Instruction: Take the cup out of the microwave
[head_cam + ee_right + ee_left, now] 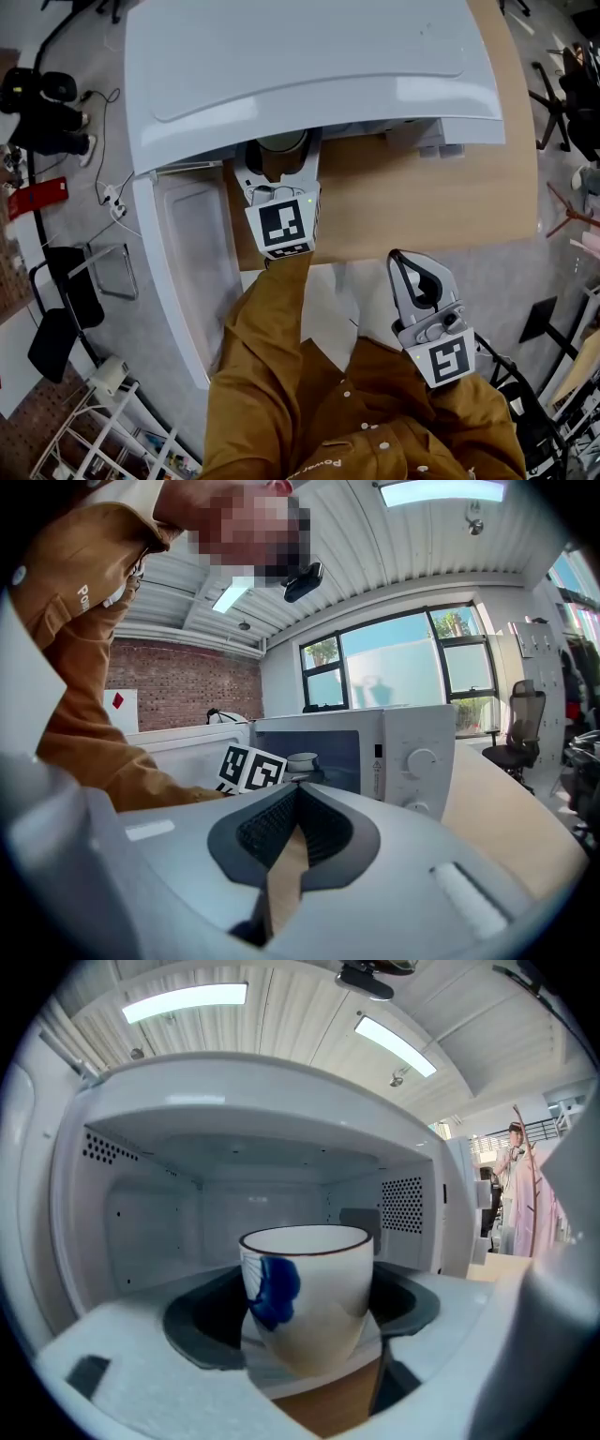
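Note:
A white cup (309, 1297) with a blue mark and a dark rim sits between the dark pads of my left gripper (305, 1321), which is shut on its sides. It hangs at the mouth of the white microwave (141, 1147), with the wooden table showing under it. In the head view the cup (281, 143) peeks out from under the microwave (309, 66), with the left gripper (278, 157) reaching in. The microwave door (187, 253) stands open to the left. My right gripper (400, 258) is off the table's near edge, shut and empty, and its pads (319, 827) meet.
The wooden table (422, 206) has bare room right of the microwave. Cables and a black chair (56, 319) lie on the floor at left. A wire rack (103, 431) stands bottom left. An office chair (516, 742) stands far right.

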A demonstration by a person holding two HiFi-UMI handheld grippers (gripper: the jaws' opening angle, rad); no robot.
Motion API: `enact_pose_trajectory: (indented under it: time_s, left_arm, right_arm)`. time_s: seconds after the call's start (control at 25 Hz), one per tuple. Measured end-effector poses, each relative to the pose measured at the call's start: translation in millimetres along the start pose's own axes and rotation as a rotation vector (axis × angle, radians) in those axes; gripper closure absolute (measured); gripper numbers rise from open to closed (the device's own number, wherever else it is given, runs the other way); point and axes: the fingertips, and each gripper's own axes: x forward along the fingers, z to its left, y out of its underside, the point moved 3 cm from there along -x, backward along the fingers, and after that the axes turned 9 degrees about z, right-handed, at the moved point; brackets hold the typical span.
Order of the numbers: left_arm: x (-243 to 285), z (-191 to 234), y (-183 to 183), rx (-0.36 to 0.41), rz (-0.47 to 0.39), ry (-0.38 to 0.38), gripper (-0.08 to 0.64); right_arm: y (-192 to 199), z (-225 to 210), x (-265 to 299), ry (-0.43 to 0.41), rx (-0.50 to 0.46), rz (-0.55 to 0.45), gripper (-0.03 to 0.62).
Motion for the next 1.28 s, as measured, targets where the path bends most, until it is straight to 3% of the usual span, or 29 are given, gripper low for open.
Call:
enact_pose_trajectory:
  time_s: [0.16,0.28,0.4,0.68,0.84,1.04,1.16,1.28]
  left_arm:
    - [-22,-10,-3,0.004,-0.009,0.017,0.179]
    - [-42,-19,-13,-0.04,-0.066,0.029,0.179]
    - [-69,-31,-24,-0.067,-0.068,0.046,0.179]
    - [-148,-56,-53,-0.136,-0.019,0.07,0.179]
    - [-188,-67,-73,-0.071,0.007,0.121,0.179]
    - [-234,-81,-113,-0.085,-0.023,0.156,0.179]
    - [-256,-90,-131,-0.044,-0.045,0.175,0.179]
    - [-269,-98,-141,-0.024,-0.039,0.174,0.179]
  right_arm:
    - [-7,0,0,-0.015,0.018,-0.027,0.586]
    - [-14,1,0,-0.033,0.032,-0.05,0.584]
    - [-22,2,-1,-0.049,0.025,-0.061,0.476]
    - [-62,1,-13,-0.074,-0.021,-0.126,0.479]
    - [-87,0,-25,-0.071,-0.055,-0.154,0.507]
    - [-127,10,-43,-0.084,-0.082,-0.232,0.537]
    - [-143,9,-56,-0.053,-0.111,-0.26,0.586]
    - [-150,5,-66,-0.031,-0.125,-0.263,0.586]
